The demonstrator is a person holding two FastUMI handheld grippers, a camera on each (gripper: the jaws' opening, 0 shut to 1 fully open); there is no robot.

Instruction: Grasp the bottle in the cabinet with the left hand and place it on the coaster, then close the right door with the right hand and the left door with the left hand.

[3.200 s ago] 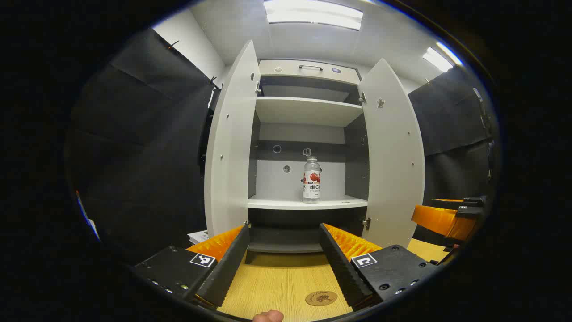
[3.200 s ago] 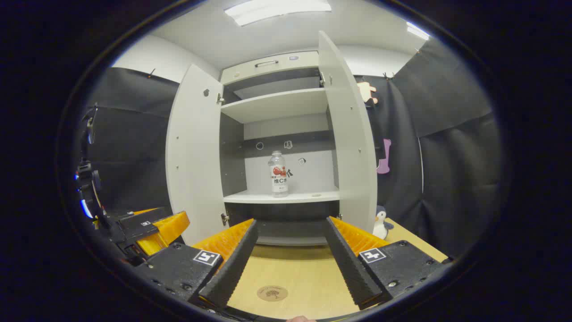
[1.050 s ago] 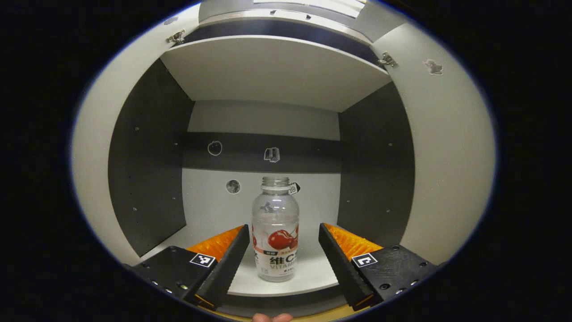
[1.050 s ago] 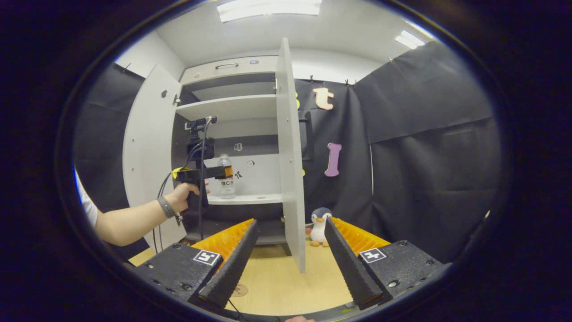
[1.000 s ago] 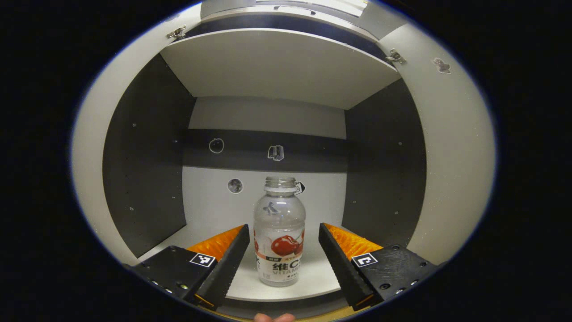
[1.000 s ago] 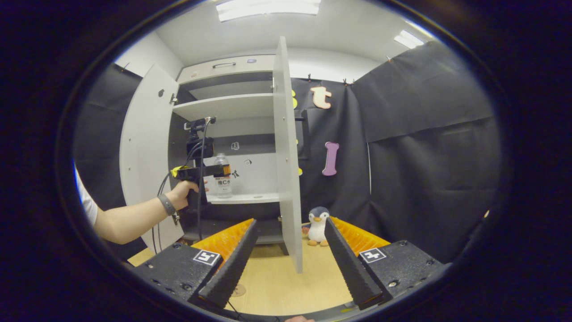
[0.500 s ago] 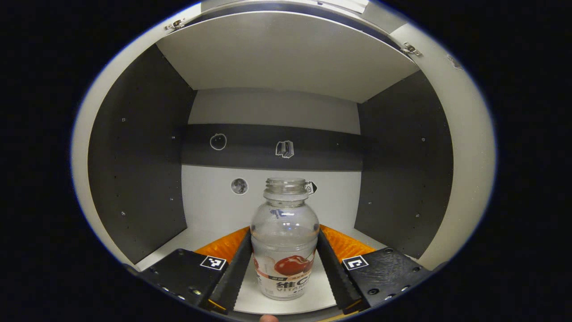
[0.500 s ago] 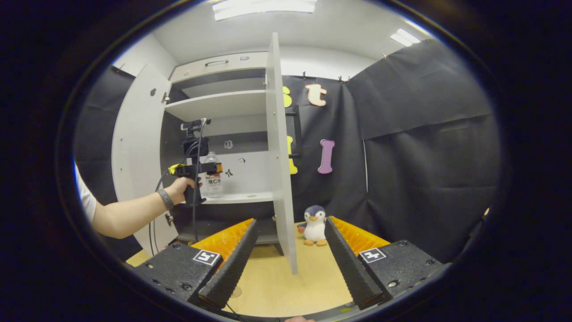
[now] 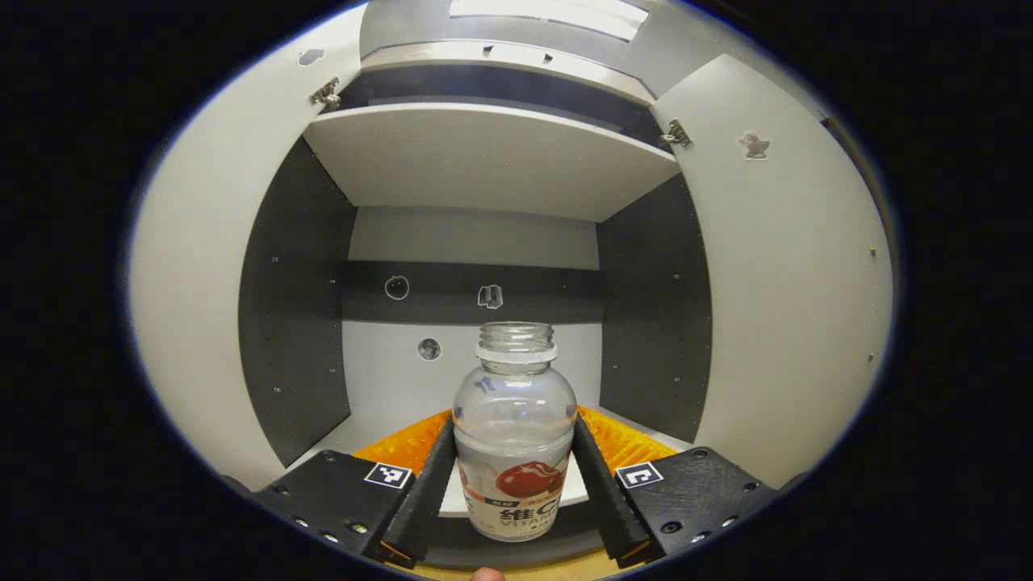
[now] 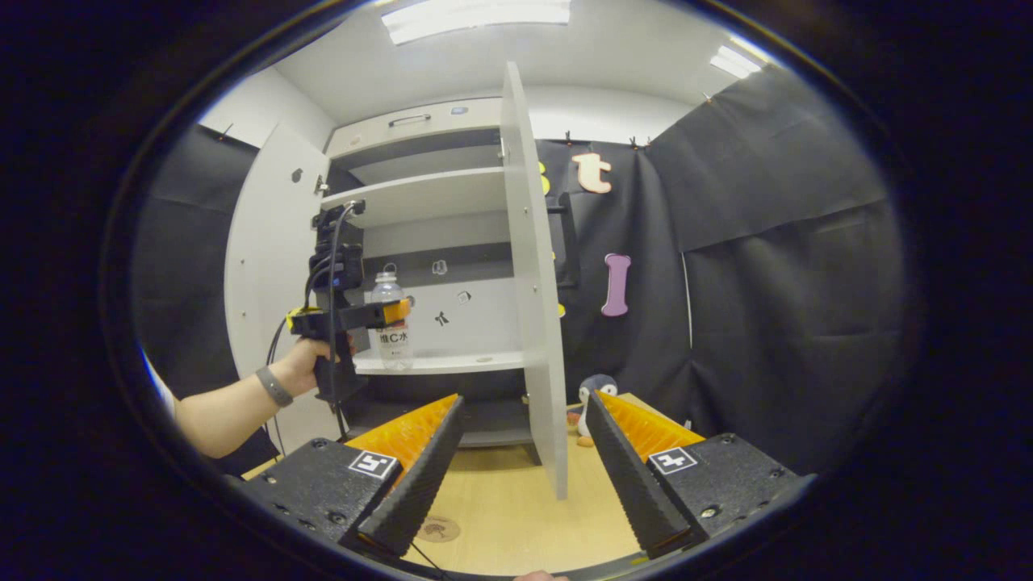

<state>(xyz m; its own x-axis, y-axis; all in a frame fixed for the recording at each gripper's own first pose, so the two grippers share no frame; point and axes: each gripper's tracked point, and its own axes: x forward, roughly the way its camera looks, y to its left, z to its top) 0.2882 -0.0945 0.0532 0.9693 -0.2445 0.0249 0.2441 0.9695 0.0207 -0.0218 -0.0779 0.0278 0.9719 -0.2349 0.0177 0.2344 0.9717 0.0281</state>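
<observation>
In the left gripper view, the left gripper (image 9: 514, 492) has its jaws drawn in against the two sides of the clear plastic bottle with a red-fruit label and no cap (image 9: 514, 440), both fingers pressing on its body. The bottle stands upright between the jaws, its open neck rising above them. Its base sits at the front edge of the white cabinet shelf (image 9: 387, 420); whether it rests on the shelf or is lifted just off it cannot be told. Beyond the jaws is the grey and white back wall of the tall white cabinet (image 9: 476, 242). The open white left door (image 9: 194, 323) stands to the left of the jaws and the open white right door (image 9: 791, 307) to their right.

In the right gripper view, the right gripper (image 10: 523, 476) has its jaws spread wide with nothing between the fingers. The right door's edge (image 10: 537, 323) stands ahead, between the jaws, over the light wooden tabletop (image 10: 516, 516). The round brown coaster (image 10: 437, 529) lies on the tabletop just inside the left jaw. Far ahead and left, a person's hand (image 10: 307, 359) holds the left gripper (image 10: 387, 315) around the bottle (image 10: 391, 323) at the shelf. A small plush penguin (image 10: 589, 395) stands past the right jaw.
</observation>
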